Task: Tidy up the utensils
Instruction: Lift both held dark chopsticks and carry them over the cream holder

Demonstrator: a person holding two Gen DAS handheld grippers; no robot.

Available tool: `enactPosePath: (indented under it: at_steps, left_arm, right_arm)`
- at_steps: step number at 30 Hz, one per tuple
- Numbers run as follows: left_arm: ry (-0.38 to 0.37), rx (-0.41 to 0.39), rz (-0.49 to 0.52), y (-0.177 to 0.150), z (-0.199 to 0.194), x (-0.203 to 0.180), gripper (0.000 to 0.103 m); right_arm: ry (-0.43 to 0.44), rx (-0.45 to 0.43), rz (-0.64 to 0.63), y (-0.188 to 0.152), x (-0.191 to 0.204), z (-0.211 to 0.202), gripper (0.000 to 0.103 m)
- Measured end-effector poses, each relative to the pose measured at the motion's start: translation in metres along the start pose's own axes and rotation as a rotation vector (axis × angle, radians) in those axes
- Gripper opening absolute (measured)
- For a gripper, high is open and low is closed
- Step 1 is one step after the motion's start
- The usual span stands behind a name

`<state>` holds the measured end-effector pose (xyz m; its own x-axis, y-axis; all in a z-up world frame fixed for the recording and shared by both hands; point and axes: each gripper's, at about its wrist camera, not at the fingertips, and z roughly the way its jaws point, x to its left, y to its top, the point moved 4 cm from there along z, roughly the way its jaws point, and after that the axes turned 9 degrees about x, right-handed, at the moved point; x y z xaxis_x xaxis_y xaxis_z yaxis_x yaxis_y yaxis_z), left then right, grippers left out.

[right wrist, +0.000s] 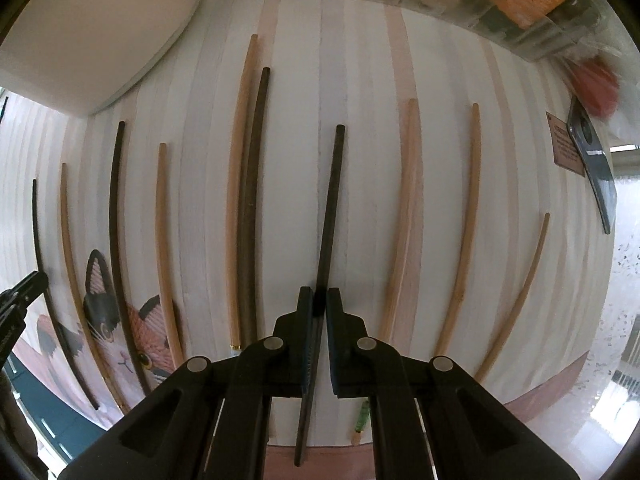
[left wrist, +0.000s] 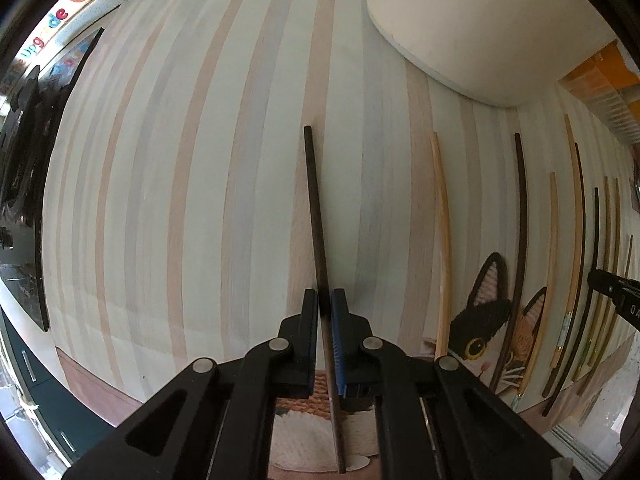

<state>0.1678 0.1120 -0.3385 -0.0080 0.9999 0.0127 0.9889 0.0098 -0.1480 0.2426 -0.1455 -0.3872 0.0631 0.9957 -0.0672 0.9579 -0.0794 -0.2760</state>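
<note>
While loose chopsticks (right wrist: 248, 200) lie across the striped table (left wrist: 180, 200), we clamp one dark chopstick (left wrist: 316, 216) in our left gripper (left wrist: 325, 300) and another dark chopstick (right wrist: 331, 208) in our right gripper (right wrist: 319, 299).

Both views bright, soft even daylight. Striped counter (left wrist: 200, 200) evenly lit; shadows faint, a soft one just beside the dark chopstick (left wrist: 316, 208) in the left view. Strong fisheye bowing: straight chopsticks (right wrist: 244, 184) curve toward the edges. Black vignette at corners. Red object (right wrist: 596, 84) at upper right of the right view blurred; centre sharp.
</note>
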Motion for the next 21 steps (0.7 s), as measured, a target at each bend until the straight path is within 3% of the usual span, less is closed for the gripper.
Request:
enactPosePath:
  at_steps: [7, 12, 16, 21]
  left_arm:
    - [0.094, -0.034, 0.017, 0.004, 0.000, -0.033, 0.003]
    - [0.078, -0.043, -0.022, -0.030, -0.001, -0.024, 0.003]
    - [0.060, -0.067, -0.051, -0.050, -0.015, -0.018, 0.003]
    - [0.029, -0.131, -0.068, -0.073, -0.042, -0.009, 0.003]
  right_arm:
    - [0.025, -0.013, 0.013, 0.001, -0.004, -0.008, 0.007]
    - [0.101, -0.042, 0.061, -0.023, -0.027, -0.007, 0.006]
    - [0.113, -0.090, 0.052, -0.052, -0.031, -0.017, 0.006]
    - [0.151, -0.139, 0.051, -0.081, -0.032, -0.036, 0.006]
